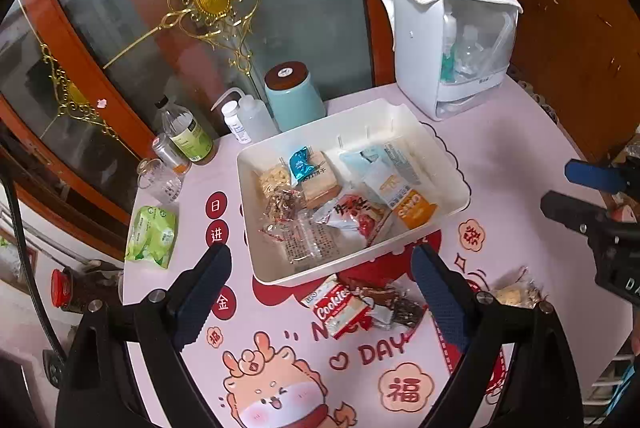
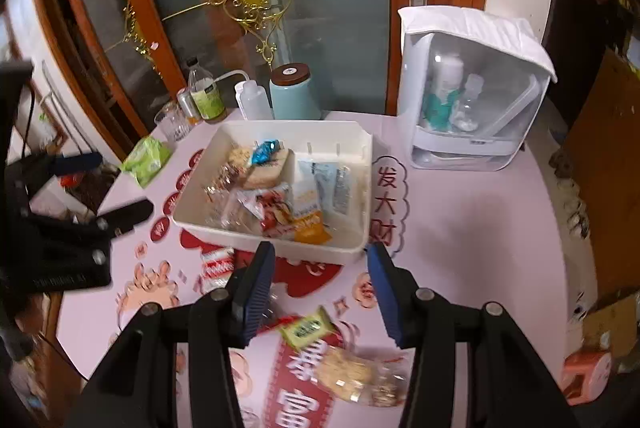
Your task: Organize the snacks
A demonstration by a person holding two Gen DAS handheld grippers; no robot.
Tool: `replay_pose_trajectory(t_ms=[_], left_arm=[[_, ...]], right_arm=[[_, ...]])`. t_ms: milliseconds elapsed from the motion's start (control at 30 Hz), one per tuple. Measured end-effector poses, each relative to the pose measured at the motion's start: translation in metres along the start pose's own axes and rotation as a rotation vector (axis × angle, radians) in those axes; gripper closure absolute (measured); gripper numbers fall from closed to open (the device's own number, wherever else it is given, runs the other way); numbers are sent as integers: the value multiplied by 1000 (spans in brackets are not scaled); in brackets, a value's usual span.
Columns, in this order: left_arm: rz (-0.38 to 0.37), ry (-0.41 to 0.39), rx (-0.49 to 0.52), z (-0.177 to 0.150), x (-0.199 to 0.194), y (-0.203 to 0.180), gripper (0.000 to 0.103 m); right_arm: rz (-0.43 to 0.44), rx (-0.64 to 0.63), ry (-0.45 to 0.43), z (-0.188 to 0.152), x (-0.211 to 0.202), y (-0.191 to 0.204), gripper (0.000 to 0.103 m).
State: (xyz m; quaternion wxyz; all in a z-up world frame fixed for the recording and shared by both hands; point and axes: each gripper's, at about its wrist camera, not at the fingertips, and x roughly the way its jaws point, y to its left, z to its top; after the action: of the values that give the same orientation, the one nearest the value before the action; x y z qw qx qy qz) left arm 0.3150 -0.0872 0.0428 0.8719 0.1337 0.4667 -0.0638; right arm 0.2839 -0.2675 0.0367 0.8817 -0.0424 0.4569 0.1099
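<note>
Two grippers are hanging over the pink table (image 1: pixel 500 164). Many snacks are lying inside the white tray (image 1: pixel 404 120). The left gripper (image 1: pixel 320 268) is spreading its fingers wide and holding nothing. A red cookie pack (image 1: pixel 340 306) and a dark wrapper (image 1: pixel 396 304) are sitting on the table between its fingers, just in front of the tray. The right gripper (image 2: pixel 320 268) is also spreading wide and empty. A green pack (image 2: pixel 308 328) and a clear cracker bag (image 2: pixel 360 376) are lying below it.
</note>
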Motion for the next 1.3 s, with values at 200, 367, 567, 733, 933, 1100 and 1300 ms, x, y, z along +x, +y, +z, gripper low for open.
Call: replay_pose_trajectory(t_ms=[200, 367, 567, 733, 933, 1100, 1300], left_arm=[[20, -26, -24, -6, -12, -32, 12], [-25, 16, -16, -17, -1, -62, 12], [-66, 63, 41, -37, 27, -94, 12], [-114, 122, 124, -61, 63, -118, 12], [-150, 180, 222, -90, 108, -135, 12], [-182, 240, 260, -104, 142, -143, 12], [-191, 268, 305, -109, 167, -155, 12]], right_arm=[[7, -84, 19, -25, 0, -22, 54], [57, -169, 53, -50, 11, -34, 54], [117, -308, 101, -85, 33, -28, 54], [185, -404, 168, -115, 59, -23, 54], [245, -497, 232, -145, 94, -21, 41], [244, -623, 210, -163, 112, -17, 24], [195, -727, 228, -173, 136, -13, 24]])
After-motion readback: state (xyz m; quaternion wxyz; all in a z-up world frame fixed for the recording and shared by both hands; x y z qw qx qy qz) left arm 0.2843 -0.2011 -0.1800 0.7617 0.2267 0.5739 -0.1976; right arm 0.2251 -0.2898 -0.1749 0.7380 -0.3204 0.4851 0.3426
